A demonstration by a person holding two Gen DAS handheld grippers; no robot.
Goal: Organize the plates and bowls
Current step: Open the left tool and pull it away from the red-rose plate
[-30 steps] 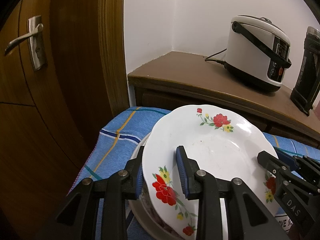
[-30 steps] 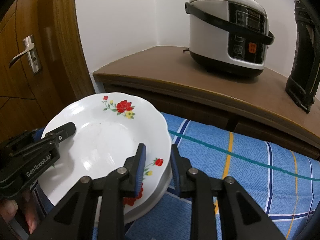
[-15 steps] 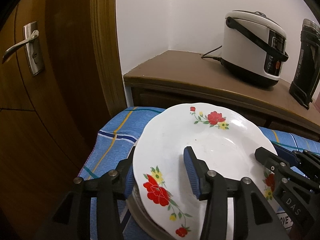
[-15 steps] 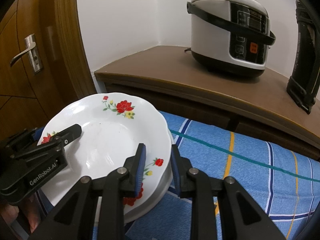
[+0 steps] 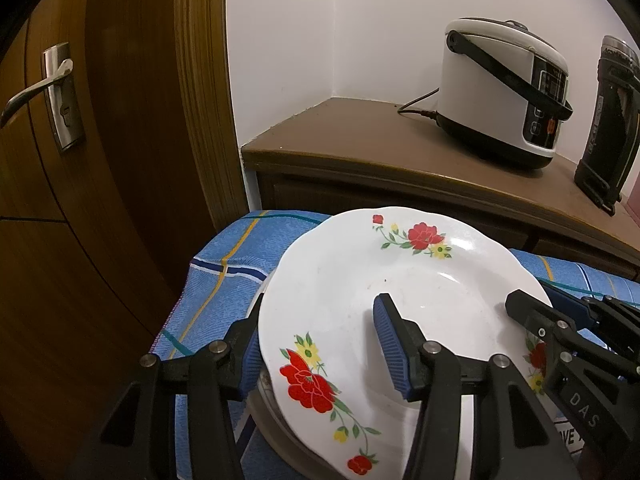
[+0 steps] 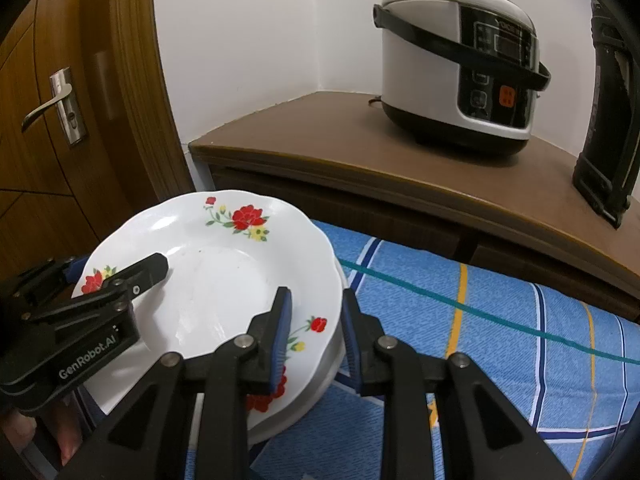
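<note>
A white deep plate with red flowers (image 5: 360, 304) lies on top of a stack of dishes (image 6: 320, 376) on the blue checked cloth. It also shows in the right wrist view (image 6: 216, 280). My left gripper (image 5: 316, 348) is open, its jaws straddling the plate's left rim, one finger over the plate and one outside. My right gripper (image 6: 316, 328) is open and straddles the plate's right rim and the dishes under it. Each gripper shows in the other's view. The lower dishes are mostly hidden.
The blue checked cloth (image 6: 500, 340) covers the surface. Behind it a brown wooden cabinet (image 5: 360, 152) holds a white rice cooker (image 5: 504, 88) and a black appliance (image 5: 608, 128). A wooden door with a metal handle (image 5: 48, 88) is on the left.
The left gripper's jaws have spread wider around the plate's rim. The right gripper's jaws have opened a little. The plate sits about where it was.
</note>
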